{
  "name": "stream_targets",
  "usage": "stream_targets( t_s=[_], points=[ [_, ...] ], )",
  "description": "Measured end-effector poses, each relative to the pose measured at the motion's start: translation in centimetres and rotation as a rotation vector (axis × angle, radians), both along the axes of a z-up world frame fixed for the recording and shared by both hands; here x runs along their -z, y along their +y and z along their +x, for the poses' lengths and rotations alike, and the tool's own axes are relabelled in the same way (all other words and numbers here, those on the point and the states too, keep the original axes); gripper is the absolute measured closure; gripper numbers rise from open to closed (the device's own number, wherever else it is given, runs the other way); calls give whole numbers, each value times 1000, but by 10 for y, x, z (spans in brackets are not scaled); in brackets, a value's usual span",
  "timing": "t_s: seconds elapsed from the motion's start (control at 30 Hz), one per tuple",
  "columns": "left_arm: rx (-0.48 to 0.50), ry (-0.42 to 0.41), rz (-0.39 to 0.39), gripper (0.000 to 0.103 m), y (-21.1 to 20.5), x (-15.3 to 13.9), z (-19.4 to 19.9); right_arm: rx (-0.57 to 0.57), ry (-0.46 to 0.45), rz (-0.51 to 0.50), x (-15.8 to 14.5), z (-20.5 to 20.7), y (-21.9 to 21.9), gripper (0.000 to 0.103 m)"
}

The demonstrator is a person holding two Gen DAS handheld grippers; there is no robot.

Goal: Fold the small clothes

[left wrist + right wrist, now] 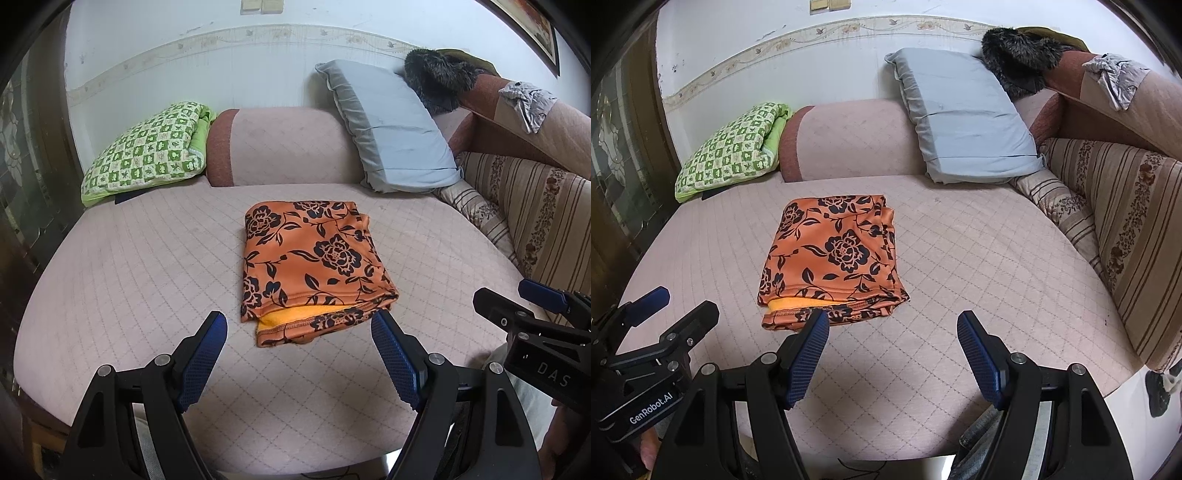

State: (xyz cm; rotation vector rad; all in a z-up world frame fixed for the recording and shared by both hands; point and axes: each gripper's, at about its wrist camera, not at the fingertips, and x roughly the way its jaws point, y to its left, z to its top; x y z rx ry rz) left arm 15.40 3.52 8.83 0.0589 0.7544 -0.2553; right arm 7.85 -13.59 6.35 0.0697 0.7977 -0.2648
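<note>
Orange black-flowered folded cloth (314, 266) lay just ahead of my spread, empty left gripper (299, 325); my right gripper (894, 325), also spread, sat right of it.

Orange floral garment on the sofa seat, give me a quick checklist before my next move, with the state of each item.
1. Orange floral garment lies folded in a compact rectangle: ok.
2. Its near hem edges line up: not ok, yellow lining shows and a lower layer sticks out.
3. Left gripper open, nothing between its fingers: ok.
4. Right gripper open and empty: ok.
5. Pink quilted seat bare around the garment: ok.
6. Far edge folded neatly: cannot tell.
</note>
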Motion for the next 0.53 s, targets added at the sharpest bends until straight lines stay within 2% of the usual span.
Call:
stream_targets(
  t_s=[0.53],
  points=[
    [10,-20,41,23,-3,-2,-8,-3,-15,17,-1,3,-2,29]
  ],
)
